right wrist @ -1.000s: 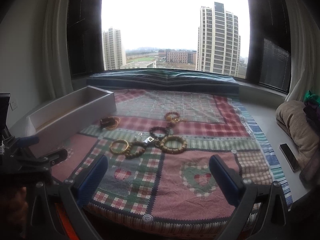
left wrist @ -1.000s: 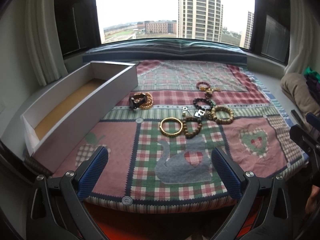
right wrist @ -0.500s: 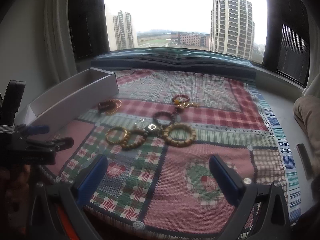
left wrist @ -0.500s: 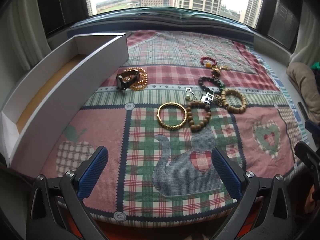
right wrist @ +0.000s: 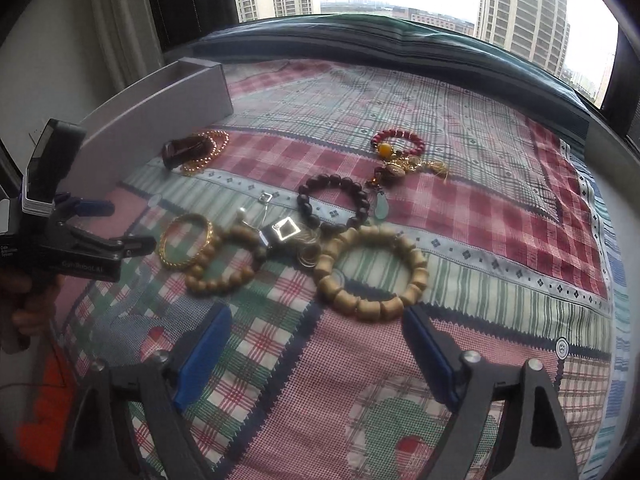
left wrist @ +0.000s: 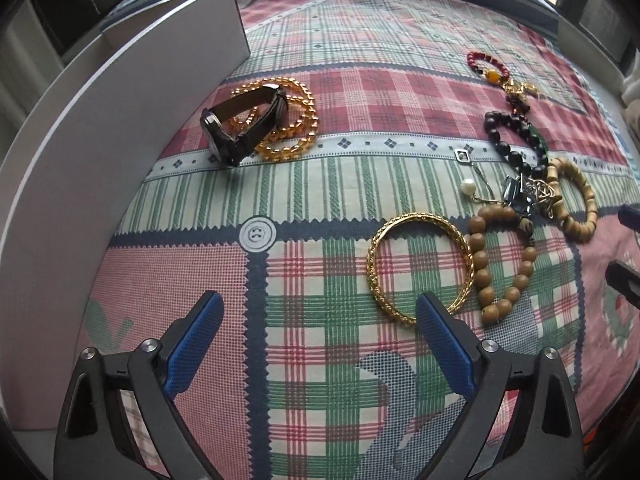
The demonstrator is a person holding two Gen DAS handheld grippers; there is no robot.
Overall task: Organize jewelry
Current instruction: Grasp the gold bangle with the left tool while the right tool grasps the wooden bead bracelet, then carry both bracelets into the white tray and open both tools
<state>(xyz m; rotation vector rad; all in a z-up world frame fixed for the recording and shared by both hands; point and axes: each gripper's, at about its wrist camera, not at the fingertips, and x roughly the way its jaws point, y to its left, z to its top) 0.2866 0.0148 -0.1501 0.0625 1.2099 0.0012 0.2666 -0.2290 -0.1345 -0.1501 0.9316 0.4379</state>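
Observation:
Jewelry lies on a plaid quilt [left wrist: 320, 168]. A gold bangle [left wrist: 418, 266] sits just ahead of my open, empty left gripper [left wrist: 320, 340], touching a wooden bead bracelet [left wrist: 502, 260]. A black watch [left wrist: 244, 122] rests on amber beads [left wrist: 294, 120] by the white box [left wrist: 120, 128]. My right gripper [right wrist: 316, 352] is open and empty, just short of a chunky wooden bracelet [right wrist: 372, 272]. Beyond it lie a dark bead bracelet [right wrist: 334, 204], a red bead bracelet [right wrist: 398, 146] and a tangled silver pendant [right wrist: 282, 232]. The left gripper also shows in the right wrist view [right wrist: 104, 228].
The long white box [right wrist: 160, 100] runs along the quilt's left side, open at the top. A printed button patch [left wrist: 256, 234] marks the quilt. A dark cushion [right wrist: 400, 40] lines the window sill behind. The quilt's near edge lies below both grippers.
Both grippers have moved forward and down toward the jewelry. The bangle and the chunky wooden bracelet now sit close to the fingertips. Nothing has been taken hold of.

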